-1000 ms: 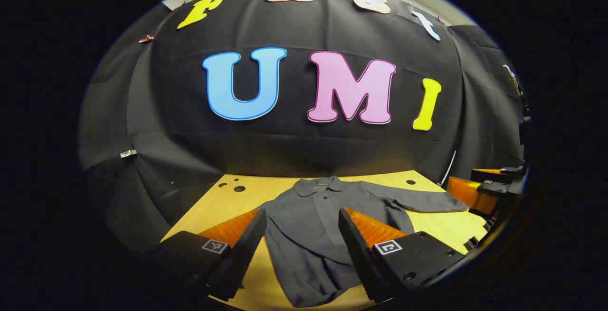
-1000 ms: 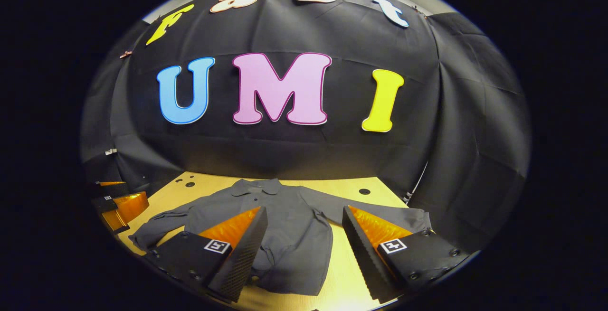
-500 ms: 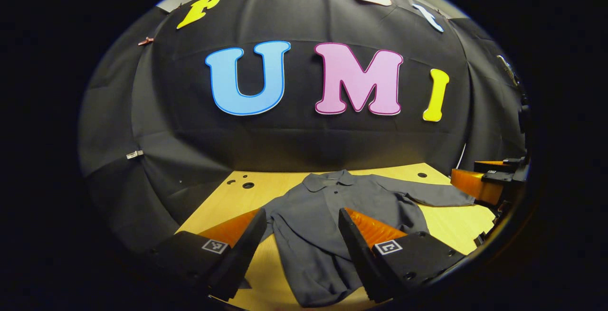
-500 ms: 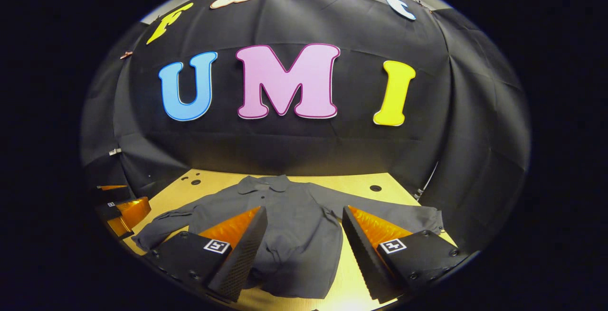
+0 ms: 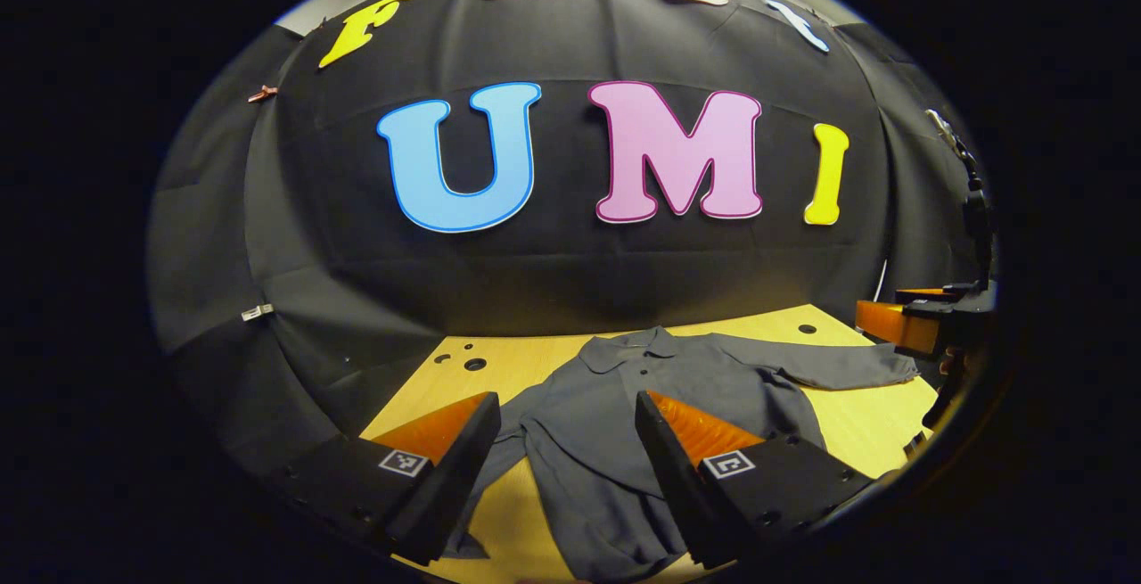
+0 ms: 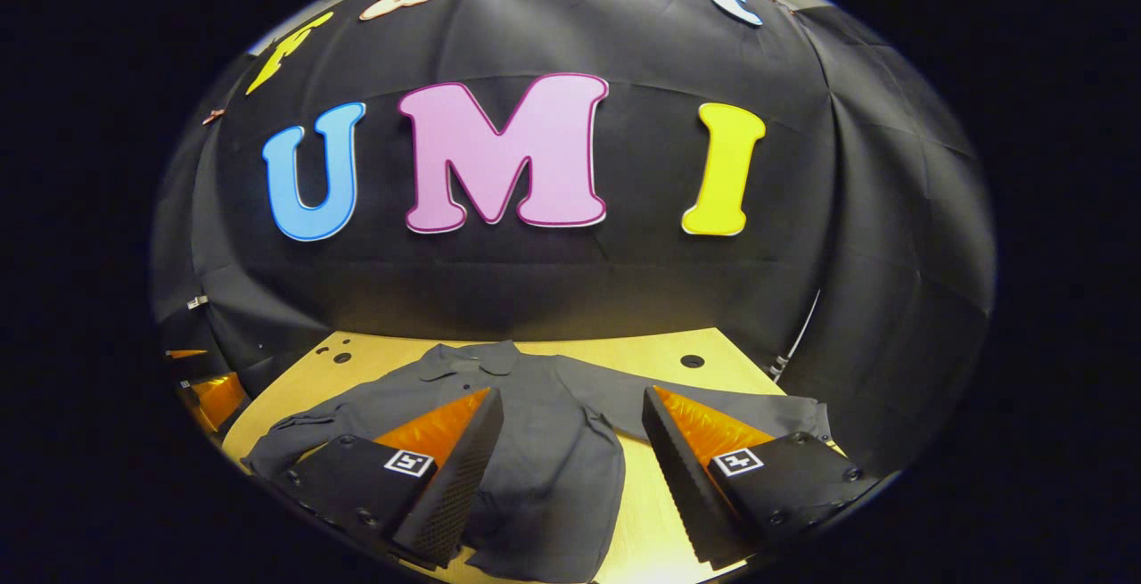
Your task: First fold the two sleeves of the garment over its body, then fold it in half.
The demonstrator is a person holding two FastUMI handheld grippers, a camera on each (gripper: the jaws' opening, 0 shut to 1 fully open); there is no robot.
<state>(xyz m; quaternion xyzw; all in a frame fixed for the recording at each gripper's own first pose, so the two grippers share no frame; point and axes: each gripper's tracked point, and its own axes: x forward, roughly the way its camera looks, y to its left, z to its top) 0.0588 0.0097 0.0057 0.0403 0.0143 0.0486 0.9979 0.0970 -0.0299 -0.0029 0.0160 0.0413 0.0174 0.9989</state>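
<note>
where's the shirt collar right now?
In the left gripper view the collar lies at the table's far side, near the black cloth wall, beyond the left gripper.

A plain dark grey garment (image 5: 677,379) is lying on a light yellowish wood-grain desk (image 5: 856,419), which is showing a few small dark round holes. Black cloth (image 6: 535,290) is hanging behind, plain and creased. The garment (image 6: 544,423) is carrying small dark buttons.

matt grey cloth garment (image 5: 624,397) on a smooth pale wooden table (image 5: 856,423).
</note>
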